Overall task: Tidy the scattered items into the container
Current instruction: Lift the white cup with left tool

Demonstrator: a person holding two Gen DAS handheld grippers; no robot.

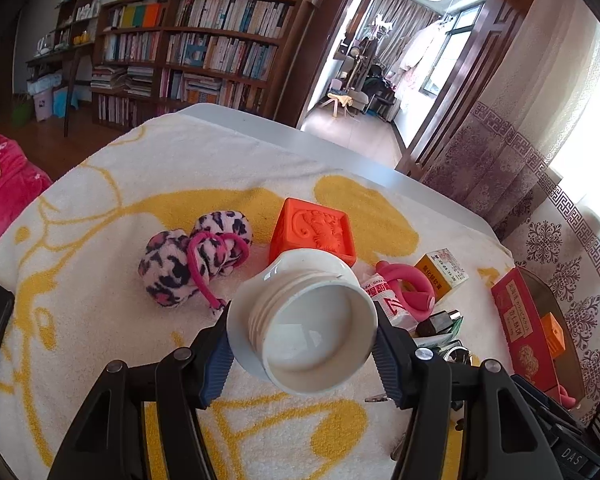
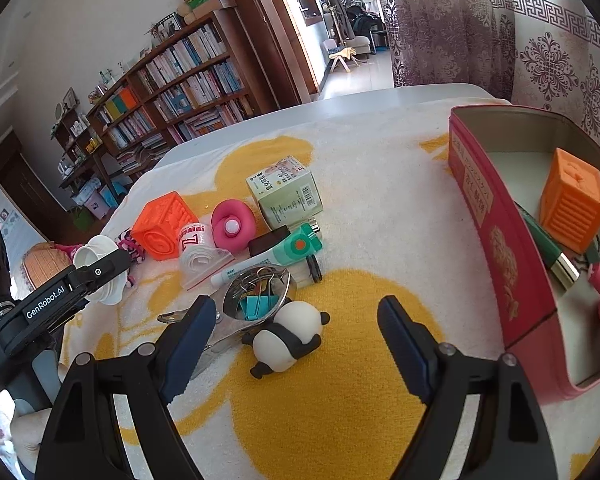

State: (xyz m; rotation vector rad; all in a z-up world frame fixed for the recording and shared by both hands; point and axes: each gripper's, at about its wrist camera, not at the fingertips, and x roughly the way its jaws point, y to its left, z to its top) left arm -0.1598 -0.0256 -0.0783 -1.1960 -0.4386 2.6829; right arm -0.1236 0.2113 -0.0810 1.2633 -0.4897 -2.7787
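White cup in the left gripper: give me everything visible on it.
The white cup looks like glossy plastic, round, with screw-thread ridges around its outside and a flared flange at the far end. It is empty, tipped so the open mouth faces the left wrist camera. The left gripper is shut on it, blue pads pressing opposite sides of the rim. It is held above the yellow-and-white towel.

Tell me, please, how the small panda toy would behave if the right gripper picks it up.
The panda toy looks rounded and glossy, so it may slip or roll between the pads. It seems small and probably light. It lies on its side on the towel, so a push would likely roll it.
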